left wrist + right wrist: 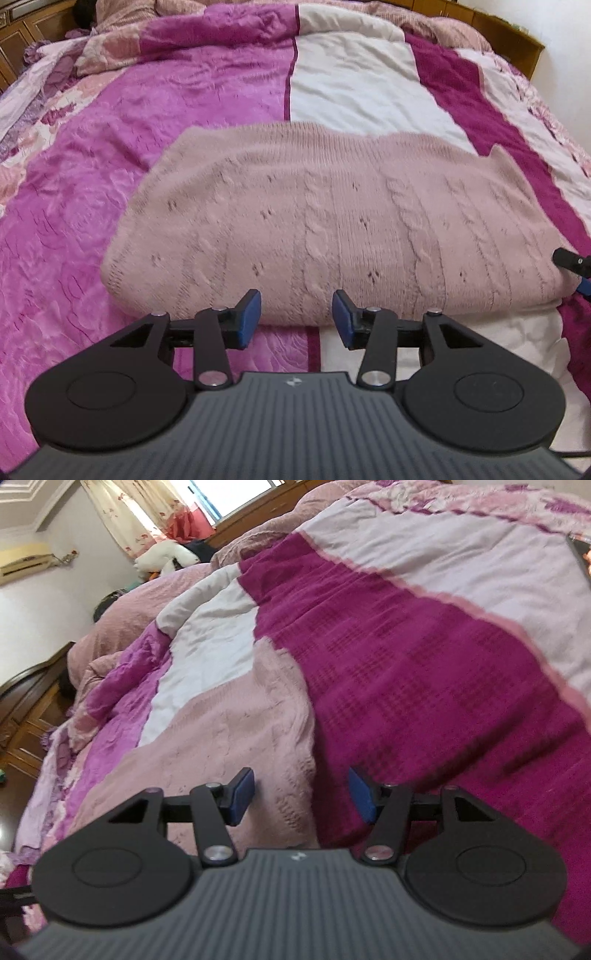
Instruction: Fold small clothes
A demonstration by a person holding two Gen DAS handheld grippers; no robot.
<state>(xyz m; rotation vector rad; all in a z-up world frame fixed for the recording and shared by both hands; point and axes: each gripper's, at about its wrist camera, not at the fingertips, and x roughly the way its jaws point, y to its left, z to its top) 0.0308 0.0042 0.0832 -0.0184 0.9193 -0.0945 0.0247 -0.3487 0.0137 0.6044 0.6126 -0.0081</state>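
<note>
Pink cable-knit sweater (332, 229) lies folded flat on the bed (92, 258), atop the magenta/white quilt, long axis running left-right across the near part of the bed. Left gripper (296, 319) sits just off the near folded edge, approx mid-width, jaws released w/ nothing between them; sweater lies straight ahead, far side of the jaws. Right gripper (301, 795) is at the sweater's right end, jaws also released and empty, straddling the garment's right edge where pink knit meets the magenta stripe. Both are near the fabric. Judgement: next fold prob goes across the long axis, so the right gripper, already at an end, looks better placed.
</note>
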